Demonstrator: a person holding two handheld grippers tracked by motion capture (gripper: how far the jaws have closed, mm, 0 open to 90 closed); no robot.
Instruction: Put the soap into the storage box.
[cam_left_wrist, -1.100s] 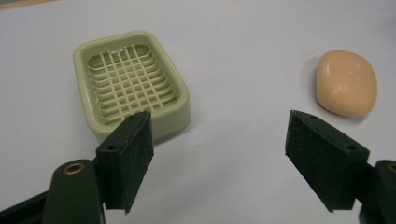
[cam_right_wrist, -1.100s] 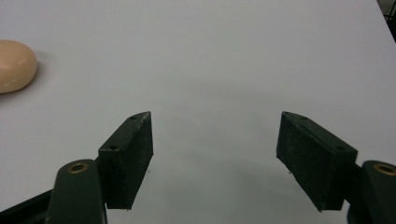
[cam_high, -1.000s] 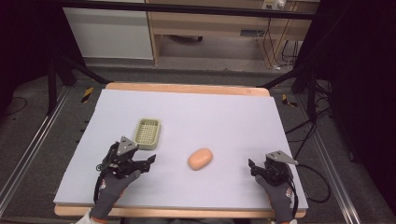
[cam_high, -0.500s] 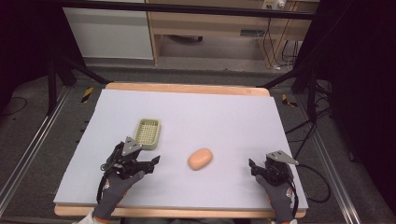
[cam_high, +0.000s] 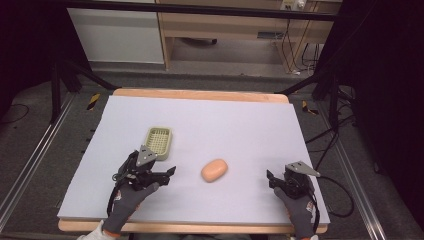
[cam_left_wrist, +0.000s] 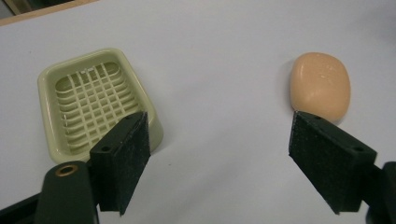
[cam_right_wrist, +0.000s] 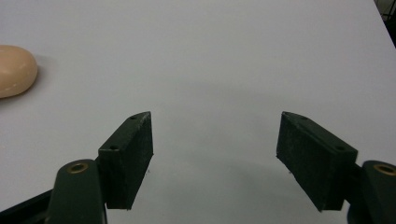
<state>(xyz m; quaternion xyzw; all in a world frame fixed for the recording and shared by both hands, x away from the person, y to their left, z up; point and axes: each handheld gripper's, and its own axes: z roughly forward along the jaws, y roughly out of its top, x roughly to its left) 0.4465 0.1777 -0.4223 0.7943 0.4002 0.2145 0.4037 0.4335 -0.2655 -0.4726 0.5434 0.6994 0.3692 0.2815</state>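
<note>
A peach-coloured soap bar (cam_high: 214, 170) lies on the white table cover, right of a pale green soap dish (cam_high: 159, 139) with a grid floor. My left gripper (cam_high: 167, 175) rests low near the front left, below the dish, pointing toward the soap. In the left gripper view the dish (cam_left_wrist: 93, 100) sits behind the left jaw and the soap (cam_left_wrist: 320, 85) just beyond the right jaw; the left gripper (cam_left_wrist: 219, 130) has just been opening, with nothing between its pads. My right gripper (cam_high: 270, 176) lies at the front right, open and empty (cam_right_wrist: 215, 126), with the soap (cam_right_wrist: 14, 70) far off to its left.
The table (cam_high: 200, 95) has a wooden rim around the white cover. Behind it stand a white cabinet (cam_high: 115, 35) and a wooden shelf unit (cam_high: 225, 30). Black stands and cables run along both sides on the floor.
The left gripper's jaws have spread wider, and the hand has shifted slightly toward the soap. The right hand, soap and dish have stayed put.
</note>
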